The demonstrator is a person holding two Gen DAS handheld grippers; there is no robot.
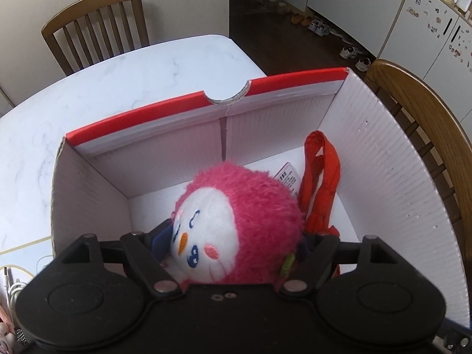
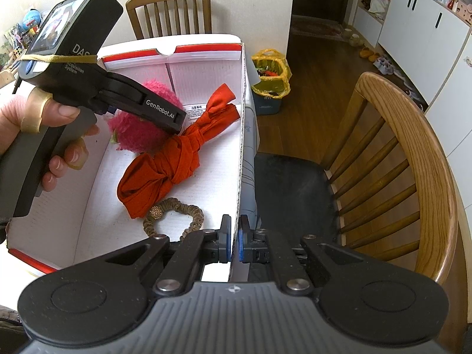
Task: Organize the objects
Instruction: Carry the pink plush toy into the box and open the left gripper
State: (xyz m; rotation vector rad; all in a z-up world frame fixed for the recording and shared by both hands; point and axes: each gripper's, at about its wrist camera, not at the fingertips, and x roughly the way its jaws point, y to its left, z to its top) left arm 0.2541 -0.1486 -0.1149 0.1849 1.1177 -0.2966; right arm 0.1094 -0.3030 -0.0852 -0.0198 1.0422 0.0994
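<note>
Your left claw (image 1: 236, 236) sits inside the white box (image 1: 392, 159), its fingers spread wide around the pink plush toy (image 1: 244, 206) on both flanks; actual pad contact is hidden, so a grip cannot be confirmed. The plush is low in the box toward its left wall. Right of it lies the knotted red cloth (image 2: 174, 159), then the brown scrunchie (image 2: 177, 215) nearer you. Your right claw (image 2: 234, 242) is pinched narrow on the box's right wall (image 2: 240, 159), on the white desk (image 1: 118, 82).

Pink plush penguin (image 1: 236, 218) inside white box (image 1: 392, 183), beside knotted red cloth (image 2: 174, 159).
</note>
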